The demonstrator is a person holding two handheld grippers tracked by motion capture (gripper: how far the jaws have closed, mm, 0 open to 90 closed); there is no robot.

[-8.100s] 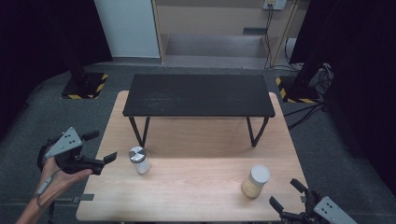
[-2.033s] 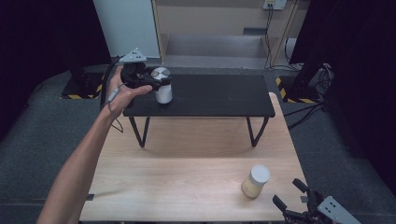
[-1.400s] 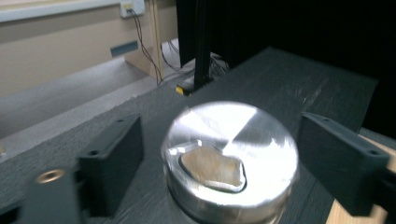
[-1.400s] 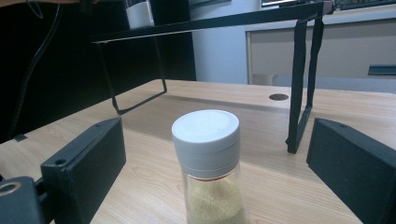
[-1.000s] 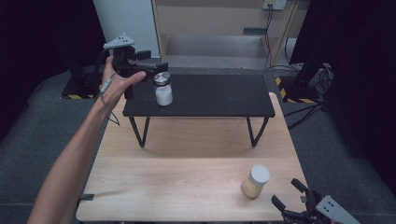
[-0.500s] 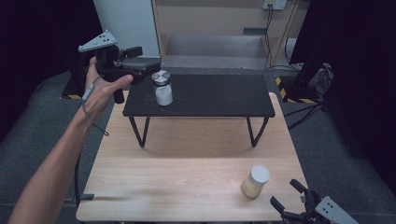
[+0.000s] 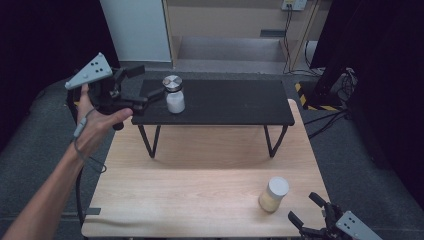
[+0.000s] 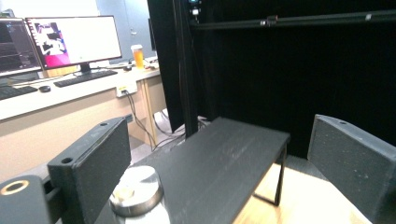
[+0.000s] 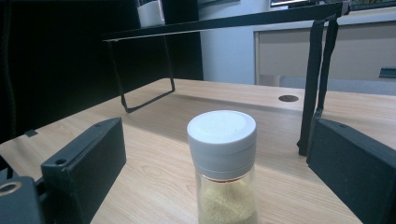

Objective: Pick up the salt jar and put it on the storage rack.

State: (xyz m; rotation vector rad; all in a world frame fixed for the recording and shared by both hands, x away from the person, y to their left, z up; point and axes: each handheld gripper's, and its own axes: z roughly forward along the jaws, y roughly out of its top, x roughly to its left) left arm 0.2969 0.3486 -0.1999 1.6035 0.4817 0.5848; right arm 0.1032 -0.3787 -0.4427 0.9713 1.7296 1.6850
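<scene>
Left gripper (image 7: 150, 82) spread and empty beside the silver-capped shaker (image 7: 174, 94) on the black shelf (image 7: 235, 102).

The shaker of white grains stands upright near the shelf's left end, with nothing gripping it. The left gripper's jaws have just been closing a little, yet they stand wide with the near jaw just beside the silver cap (image 8: 135, 189), which is not between them. At the wooden table's (image 7: 200, 195) near right corner, the right gripper (image 7: 302, 212) rests with jaws wide apart, and the white-lidded jar (image 9: 223, 163) of yellow powder stands free just ahead.
</scene>
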